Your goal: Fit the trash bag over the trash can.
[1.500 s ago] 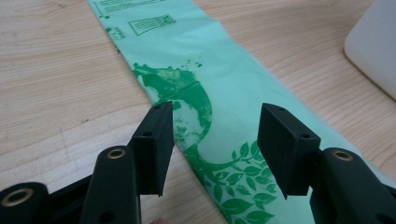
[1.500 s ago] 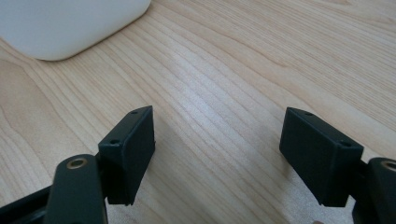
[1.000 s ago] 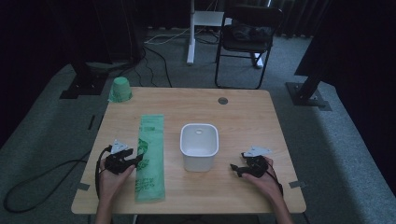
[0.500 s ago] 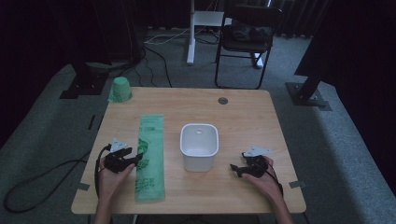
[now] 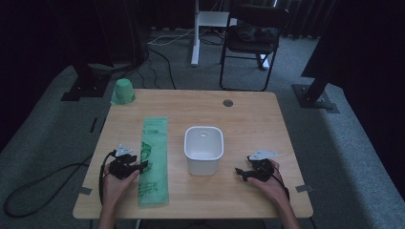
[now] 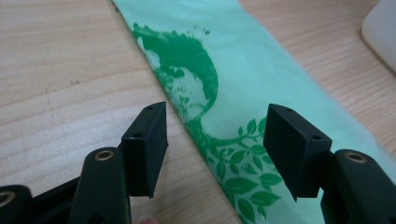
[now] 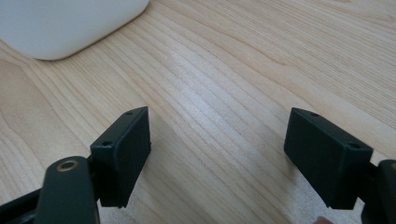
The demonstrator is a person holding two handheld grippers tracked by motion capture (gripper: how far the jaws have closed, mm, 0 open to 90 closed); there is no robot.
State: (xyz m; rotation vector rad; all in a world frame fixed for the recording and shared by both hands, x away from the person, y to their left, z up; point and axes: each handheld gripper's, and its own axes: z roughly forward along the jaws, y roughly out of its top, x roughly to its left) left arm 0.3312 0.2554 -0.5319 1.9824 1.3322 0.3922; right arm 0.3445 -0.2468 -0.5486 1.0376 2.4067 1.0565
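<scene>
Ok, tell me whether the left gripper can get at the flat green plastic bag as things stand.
Probably yes: the left gripper is open, its jaws straddle the near edge of the flat green plastic bag on the wooden table, and nothing lies between.

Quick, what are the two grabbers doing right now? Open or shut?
Left gripper: open, holding nothing, jaws over the edge of the green bag.
Right gripper: open, holding nothing, above the table.

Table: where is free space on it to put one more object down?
Bare wood lies between the white bin and the table's far edge, and right of the bin above the right gripper. It is crowded on the left, where the green bag lies beside the left gripper.
</scene>
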